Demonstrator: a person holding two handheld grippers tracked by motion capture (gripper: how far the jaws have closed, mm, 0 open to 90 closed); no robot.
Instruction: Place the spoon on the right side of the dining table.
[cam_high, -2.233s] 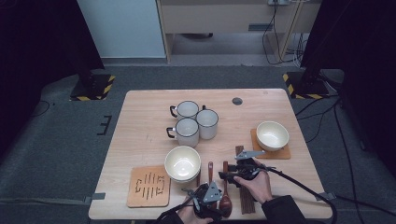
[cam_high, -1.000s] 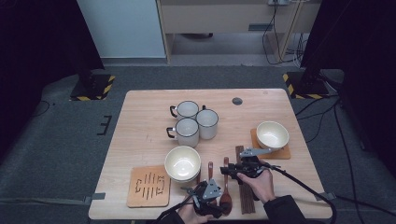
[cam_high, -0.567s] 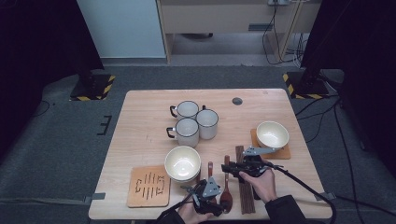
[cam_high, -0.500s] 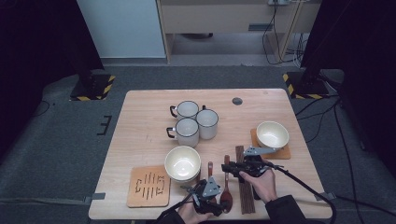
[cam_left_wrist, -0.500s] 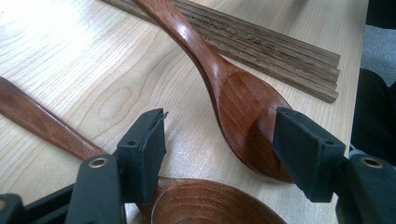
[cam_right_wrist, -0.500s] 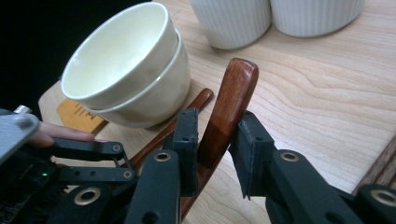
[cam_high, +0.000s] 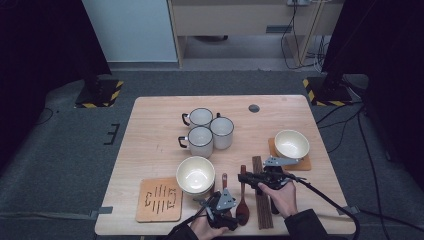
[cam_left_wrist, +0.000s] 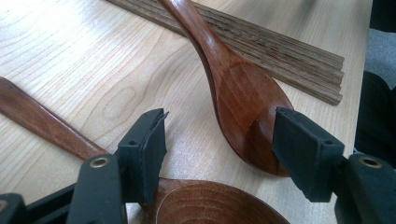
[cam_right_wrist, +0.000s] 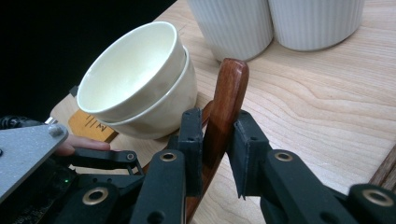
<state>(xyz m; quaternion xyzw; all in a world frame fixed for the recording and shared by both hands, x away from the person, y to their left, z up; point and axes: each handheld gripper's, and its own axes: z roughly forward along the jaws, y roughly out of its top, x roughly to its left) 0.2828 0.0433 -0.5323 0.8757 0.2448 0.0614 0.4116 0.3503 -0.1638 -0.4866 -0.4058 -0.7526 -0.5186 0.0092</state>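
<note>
The counter (cam_high: 150, 130) carries a cluster of three mugs (cam_high: 201, 141) at its middle and a stack of two pale bowls (cam_high: 195, 175) nearer the person. A bundle of chopsticks (cam_high: 261, 200) lies right of them. All of this sits apart from the work in hand.

That work is a dark wooden spoon (cam_high: 243, 195) lying flat between the stacked bowls and the chopsticks. Its long axis runs away from the person, with the handle tip toward the mugs and the scoop toward the near edge. A second spoon (cam_left_wrist: 215, 205) lies just beside it on the left.

Each hand takes one end. The right claw (cam_right_wrist: 217, 135) sits at the far end and its jaws have just been closing. The handle tip (cam_right_wrist: 229, 88) stands between them with the pads drawn in narrow against its sides. Whether they already press I cannot tell.

The left claw (cam_left_wrist: 219, 140) is at the near end, half wide across the scoop. One pad is against the scoop's rim and the other stands clear of it.

The right hand looks better placed to lift. Its jaws cross the handle squarely, so any pull should run along that axis.
</note>
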